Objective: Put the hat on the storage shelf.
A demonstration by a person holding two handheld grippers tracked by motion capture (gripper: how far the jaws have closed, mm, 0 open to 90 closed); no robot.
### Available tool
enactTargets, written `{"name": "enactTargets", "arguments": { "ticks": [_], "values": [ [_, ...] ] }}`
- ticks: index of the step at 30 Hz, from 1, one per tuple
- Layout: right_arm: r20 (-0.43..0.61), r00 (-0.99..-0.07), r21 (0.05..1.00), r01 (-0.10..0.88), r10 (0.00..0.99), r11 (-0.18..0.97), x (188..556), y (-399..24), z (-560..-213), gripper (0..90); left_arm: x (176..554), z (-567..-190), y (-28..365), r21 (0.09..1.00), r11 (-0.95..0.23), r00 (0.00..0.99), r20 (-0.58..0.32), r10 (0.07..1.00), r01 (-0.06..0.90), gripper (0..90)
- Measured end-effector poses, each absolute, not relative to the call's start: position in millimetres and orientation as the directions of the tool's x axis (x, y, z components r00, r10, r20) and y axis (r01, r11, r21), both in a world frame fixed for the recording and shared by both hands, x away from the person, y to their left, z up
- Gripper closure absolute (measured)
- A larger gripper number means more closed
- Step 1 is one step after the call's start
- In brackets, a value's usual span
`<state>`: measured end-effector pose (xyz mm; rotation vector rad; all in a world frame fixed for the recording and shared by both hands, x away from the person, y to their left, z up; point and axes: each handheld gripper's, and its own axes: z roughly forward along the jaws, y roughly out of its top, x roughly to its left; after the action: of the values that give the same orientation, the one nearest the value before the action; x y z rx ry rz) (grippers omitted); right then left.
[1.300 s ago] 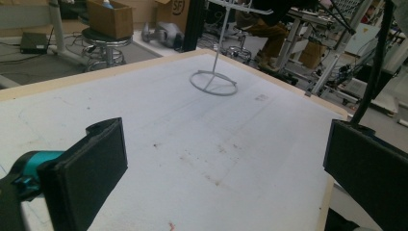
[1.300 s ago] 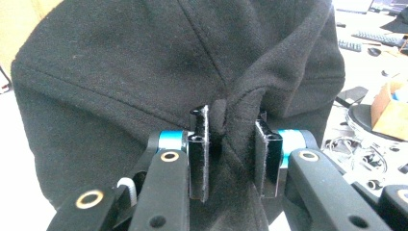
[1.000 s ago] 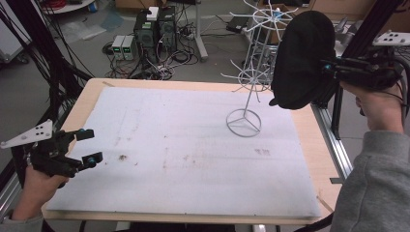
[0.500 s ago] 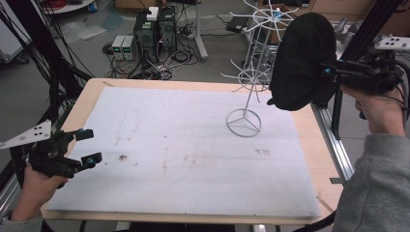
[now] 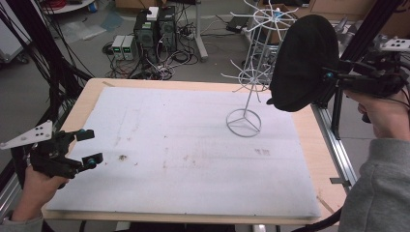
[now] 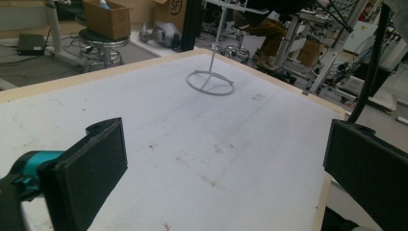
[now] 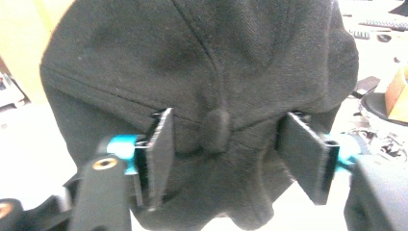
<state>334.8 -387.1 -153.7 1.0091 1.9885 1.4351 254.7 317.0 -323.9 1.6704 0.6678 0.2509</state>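
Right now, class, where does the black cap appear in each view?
High view: black cap, upper right, beside the wire stand.
Left gripper view: dark edge at the top, right of the stand's pole, probably the cap.
Right gripper view: centre, very close.
Shared landmark: the stand's ring base, high and left gripper views.

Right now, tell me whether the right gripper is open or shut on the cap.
Open: the right gripper jaws have just been opening and stand apart from the black cap.
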Motion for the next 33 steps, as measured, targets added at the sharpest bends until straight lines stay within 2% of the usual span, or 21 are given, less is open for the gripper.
{"name": "enactTargets", "arguments": {
  "ticks": [5,8,12,16,33],
  "values": [
    [0.079,-0.637,0.938,0.309,0.767,0.159,332.9,-388.4,-154.1,19.2,254.6,-323.8,316.7,0.956,-0.075,0.809,-0.198,0.553,0.285,1.7],
    [0.066,-0.633,0.93,0.319,0.771,0.182,331.4,-385.7,-155.0,10.8,254.6,-323.9,316.4,0.955,-0.08,0.81,-0.196,0.553,0.285,1.7],
    [0.042,-0.621,0.932,0.306,0.783,0.193,327.0,-385.1,-155.9,10.5,254.1,-323.6,316.2,0.956,-0.077,0.811,-0.197,0.551,0.284,1.8],
    [0.036,-0.611,0.961,0.237,0.791,0.14,319.2,-388.5,-150.2,10.1,254.1,-323.7,315.9,0.955,-0.079,0.812,-0.196,0.55,0.284,1.8],
    [-0.031,-0.707,0.963,0.168,0.707,0.211,289.5,-370.5,-152.0,10.1,251.9,-322.3,312.6,0.957,-0.083,0.819,-0.19,0.541,0.277,1.7]
  ]
}}
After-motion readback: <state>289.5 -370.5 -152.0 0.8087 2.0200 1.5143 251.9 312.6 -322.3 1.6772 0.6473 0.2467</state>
